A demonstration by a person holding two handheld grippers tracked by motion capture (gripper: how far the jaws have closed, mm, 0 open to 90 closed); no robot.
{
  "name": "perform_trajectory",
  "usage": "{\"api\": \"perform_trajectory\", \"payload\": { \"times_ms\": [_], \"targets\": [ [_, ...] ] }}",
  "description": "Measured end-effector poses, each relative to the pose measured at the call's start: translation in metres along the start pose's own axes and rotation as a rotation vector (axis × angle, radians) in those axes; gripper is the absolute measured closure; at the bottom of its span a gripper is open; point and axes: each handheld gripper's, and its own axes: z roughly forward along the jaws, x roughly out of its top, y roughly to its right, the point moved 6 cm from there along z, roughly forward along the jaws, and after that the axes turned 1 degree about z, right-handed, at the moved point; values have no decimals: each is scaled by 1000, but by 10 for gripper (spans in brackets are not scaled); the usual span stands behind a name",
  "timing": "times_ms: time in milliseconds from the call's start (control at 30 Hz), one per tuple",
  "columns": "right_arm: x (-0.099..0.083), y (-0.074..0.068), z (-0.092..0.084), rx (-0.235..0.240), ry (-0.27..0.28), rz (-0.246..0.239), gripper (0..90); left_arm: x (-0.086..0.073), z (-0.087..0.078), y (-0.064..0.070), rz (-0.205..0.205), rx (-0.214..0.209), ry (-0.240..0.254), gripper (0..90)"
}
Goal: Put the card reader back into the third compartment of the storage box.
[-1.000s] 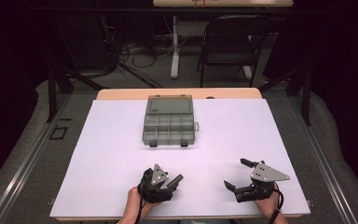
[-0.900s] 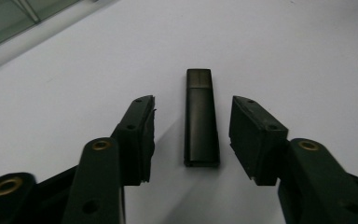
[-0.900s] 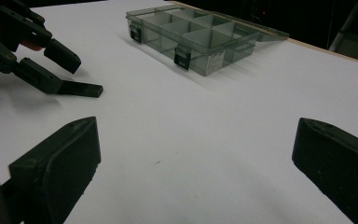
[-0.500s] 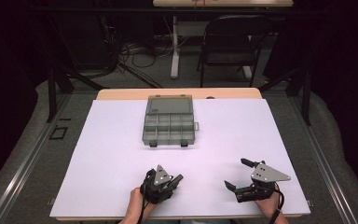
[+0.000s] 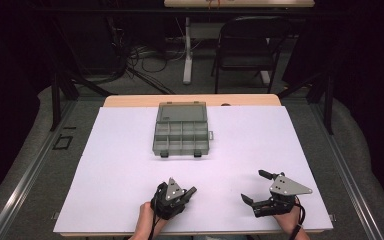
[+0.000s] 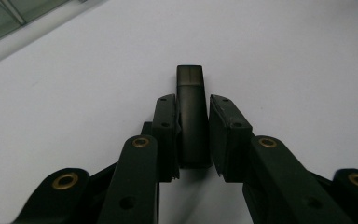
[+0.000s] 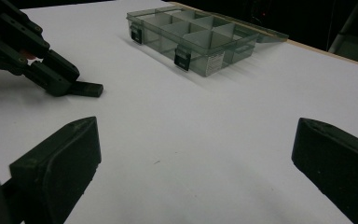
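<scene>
Since the earlier frame your left gripper [image 6: 193,135] had just been closing, jaws now clamped on the small dark block [image 6: 192,116] lying on the white table [image 5: 130,150]. The grip sat rearward; lifting could tip it out. Your right gripper [image 5: 260,187] gaped wide, empty.

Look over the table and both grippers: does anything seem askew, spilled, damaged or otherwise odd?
Nothing stands out. The compartment box sits square on the white table, lid open and flat behind it. The left gripper is shut on a small dark block; the right gripper stands open over bare surface.
</scene>
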Motion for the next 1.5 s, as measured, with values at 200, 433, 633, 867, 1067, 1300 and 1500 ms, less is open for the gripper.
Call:
{"api": "perform_trajectory", "payload": {
  "times_ms": [200, 433, 633, 867, 1067, 1300, 1500],
  "targets": [
    [0, 0, 0, -1, 0, 0, 6, 4, -7, -3, -13, -9, 31, 730],
    [0, 0, 0, 2, 0, -1, 7, 7, -11, -7, -23, -12, 52, 730],
    [-1, 0, 0, 1, -2, 1, 7, 7, -13, -8, -24, -21, 62, 730],
    [-1, 0, 0, -4, 0, -1, 7, 10, -16, -9, -18, -23, 72, 729],
    [-1, -1, 0, -2, 0, -4, 7, 11, -18, -12, -18, -25, 77, 730],
    [-1, -1, 0, -8, -2, 0, 6, 13, -23, -17, -23, -24, 88, 729],
    [-1, -3, -1, -12, 3, -3, 8, 13, -25, -20, -23, -29, 88, 730]
  ]
}}
